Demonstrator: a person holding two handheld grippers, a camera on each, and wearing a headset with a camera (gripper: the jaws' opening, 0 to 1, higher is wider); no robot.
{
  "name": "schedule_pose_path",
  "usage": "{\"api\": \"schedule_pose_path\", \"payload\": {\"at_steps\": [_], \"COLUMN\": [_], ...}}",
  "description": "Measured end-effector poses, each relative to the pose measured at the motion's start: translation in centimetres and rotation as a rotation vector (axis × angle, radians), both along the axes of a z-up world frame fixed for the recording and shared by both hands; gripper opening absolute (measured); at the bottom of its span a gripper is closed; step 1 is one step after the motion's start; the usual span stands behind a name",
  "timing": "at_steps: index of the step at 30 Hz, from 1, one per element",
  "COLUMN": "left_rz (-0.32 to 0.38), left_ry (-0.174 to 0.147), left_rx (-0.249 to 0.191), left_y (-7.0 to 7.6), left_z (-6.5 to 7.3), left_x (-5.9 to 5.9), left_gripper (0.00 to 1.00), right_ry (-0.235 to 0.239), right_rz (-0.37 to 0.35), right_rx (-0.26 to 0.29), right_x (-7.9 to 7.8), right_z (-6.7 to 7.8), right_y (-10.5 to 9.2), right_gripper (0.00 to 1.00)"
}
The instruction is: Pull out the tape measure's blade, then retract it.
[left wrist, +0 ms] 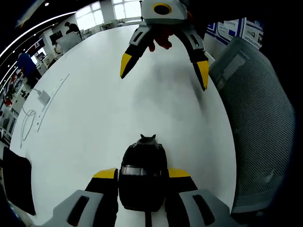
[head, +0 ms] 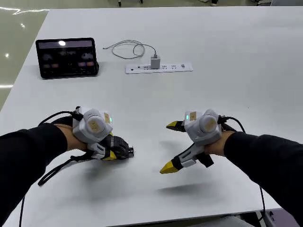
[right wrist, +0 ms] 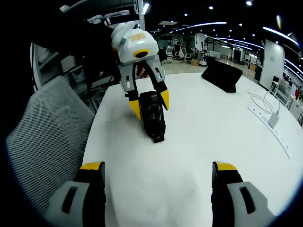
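Tape measure (head: 122,147), black, sits at the near left of the white table (head: 213,42), gripped between the left claw's (head: 111,152) yellow-tipped jaws; its blade end points right toward the right claw (head: 169,146), whose jaws are spread wide and hold nothing; far left stand a tablet (head: 67,57) and a power strip (head: 158,67).

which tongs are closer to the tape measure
Left. The left tongs clamp the tape measure between their tips; the right tongs hang open, apart from it, facing it.

tape measure (head: 118,149) on table (head: 213,38), tablet (head: 67,57) behind
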State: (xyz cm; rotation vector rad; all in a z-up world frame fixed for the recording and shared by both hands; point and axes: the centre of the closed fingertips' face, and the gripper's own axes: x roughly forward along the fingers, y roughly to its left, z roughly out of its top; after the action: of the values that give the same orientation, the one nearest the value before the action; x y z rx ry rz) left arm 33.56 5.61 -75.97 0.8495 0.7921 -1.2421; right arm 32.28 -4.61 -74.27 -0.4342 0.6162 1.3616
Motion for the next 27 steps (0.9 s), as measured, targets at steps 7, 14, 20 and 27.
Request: {"api": "schedule_pose_path", "payload": {"at_steps": [7, 14, 20, 27], "left_rz": [-0.027, -0.006, 0.014, 0.017], "left_ry": [0.02, 0.012, 0.014, 0.027], "left_rx": [-0.012, -0.012, 0.023, 0.017], "left_y": [0.0, 0.0, 0.0, 0.1], "left_z": [-0.2, -0.3, -0.4, -0.5], "left_x": [-0.3, -0.3, -0.4, -0.3], "left_gripper": [0.33, 0.33, 0.33, 0.33], "right_ry": [-0.012, -0.018, -0.023, -0.006], "right_rz": [0.005, 0.022, 0.057, 0.098], "right_rx": [0.005, -0.032, -0.062, -0.086], "right_x": [0.5, 0.7, 0.6, 0.7], "right_z": [-0.3, -1.5, -2.7, -3.6], "right_y": [2.8, 4.3, 5.0, 6.4], "right_gripper": [0.69, 0.64, 0.57, 0.45]}}
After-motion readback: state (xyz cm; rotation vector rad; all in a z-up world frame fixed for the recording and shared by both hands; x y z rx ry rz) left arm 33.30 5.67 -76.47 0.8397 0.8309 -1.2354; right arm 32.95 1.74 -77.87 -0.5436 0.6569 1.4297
